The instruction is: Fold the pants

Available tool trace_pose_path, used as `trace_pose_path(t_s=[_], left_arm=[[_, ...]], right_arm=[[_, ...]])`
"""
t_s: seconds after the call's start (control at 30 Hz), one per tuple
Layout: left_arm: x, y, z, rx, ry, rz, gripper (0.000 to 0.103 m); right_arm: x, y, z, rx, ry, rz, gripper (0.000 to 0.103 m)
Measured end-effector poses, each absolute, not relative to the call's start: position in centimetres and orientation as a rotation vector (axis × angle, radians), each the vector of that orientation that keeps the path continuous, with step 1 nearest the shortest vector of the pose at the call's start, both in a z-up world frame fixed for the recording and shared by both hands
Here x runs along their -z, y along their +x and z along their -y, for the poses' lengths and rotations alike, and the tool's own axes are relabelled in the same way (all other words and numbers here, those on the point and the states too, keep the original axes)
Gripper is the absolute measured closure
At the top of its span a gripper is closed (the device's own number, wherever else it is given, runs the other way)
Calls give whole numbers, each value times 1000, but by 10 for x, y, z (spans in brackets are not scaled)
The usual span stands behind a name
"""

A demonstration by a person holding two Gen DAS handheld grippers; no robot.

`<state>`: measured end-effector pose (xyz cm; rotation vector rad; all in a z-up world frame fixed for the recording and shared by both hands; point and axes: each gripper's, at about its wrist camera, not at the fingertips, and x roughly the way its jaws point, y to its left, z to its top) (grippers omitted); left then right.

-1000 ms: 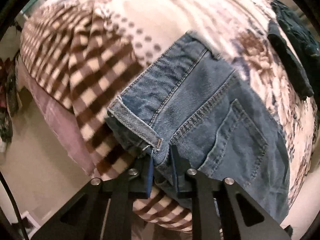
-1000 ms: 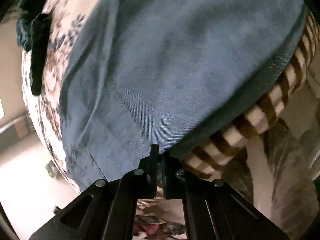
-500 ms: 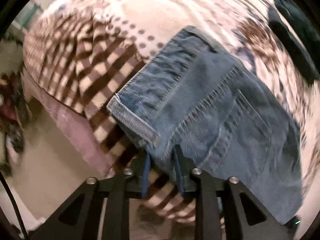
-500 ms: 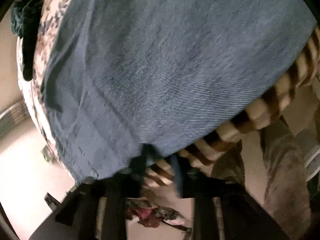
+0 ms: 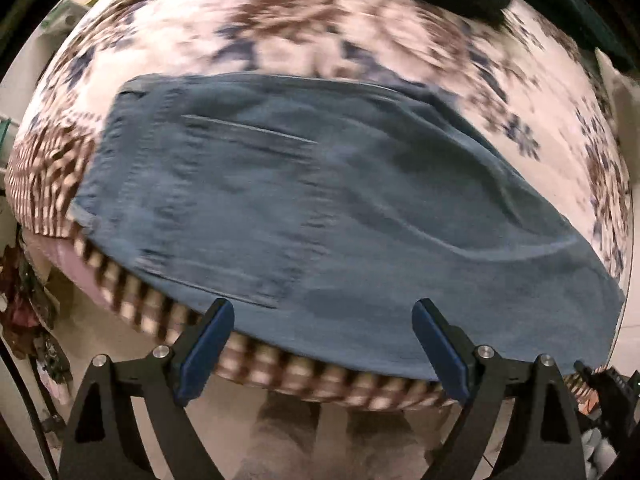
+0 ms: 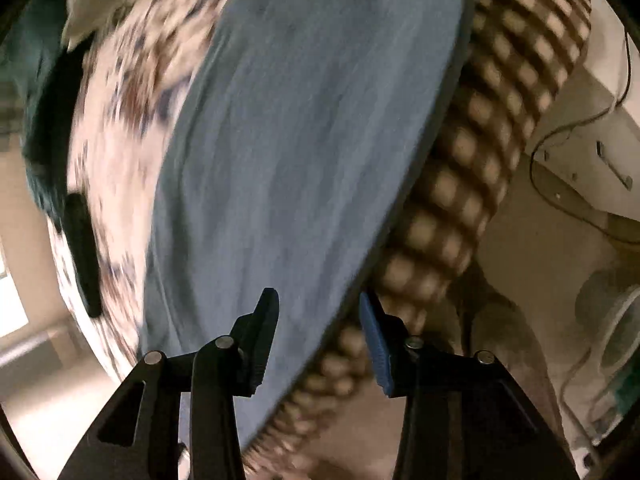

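While the folded blue denim jeans [image 5: 328, 208] lie flat on the floral bedspread [image 5: 280, 32], near its brown checked border [image 6: 472, 184], the left gripper [image 5: 323, 334] has just sprung wide, nothing between its blue pads. The right gripper [image 6: 318, 336] stands half-parted above the denim's soft edge, gripping nothing.

Two matching black hand-held grippers

We are looking at the left hand-held gripper [image 5: 323, 318] and right hand-held gripper [image 6: 318, 310]: both are showing black angular frames with triangular cut-outs, silver round screw heads at the joints, and blue pads lining the finger tips.
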<state>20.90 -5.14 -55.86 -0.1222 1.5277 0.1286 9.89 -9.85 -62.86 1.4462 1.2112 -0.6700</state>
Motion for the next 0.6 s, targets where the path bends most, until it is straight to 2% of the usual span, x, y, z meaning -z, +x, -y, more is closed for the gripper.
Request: trace_pose_path(t_s=[0.03, 0.07, 0.1, 0.27, 0.33, 0.37, 0.47, 0.5, 0.6], left_arm=[[560, 211, 59, -127, -113, -1529, 12], [562, 214, 71, -126, -96, -1535, 12], [563, 214, 78, -130, -82, -1542, 12], [565, 223, 100, -180, -50, -1544, 12], [564, 232, 102, -210, -21, -1539, 12], [561, 234, 101, -228, -3, -1532, 12], [554, 250, 90, -268, 49, -1484, 12], [553, 259, 84, -283, 68, -1467, 12], [556, 278, 60, -325, 105, -1455, 12]], right_arm=[[634, 98, 108, 672, 1450, -1205, 60], [639, 96, 116, 673, 1463, -1195, 83], [645, 95, 121, 688, 1467, -1222, 97], [659, 91, 121, 674, 1393, -1426, 100], [658, 94, 124, 598, 1391, -1512, 98], [651, 102, 124, 555, 1341, -1558, 91], [620, 148, 117, 359, 1139, -1648, 46], [612, 169, 113, 288, 1096, -1660, 43], [599, 247, 90, 50, 1033, -1686, 43]])
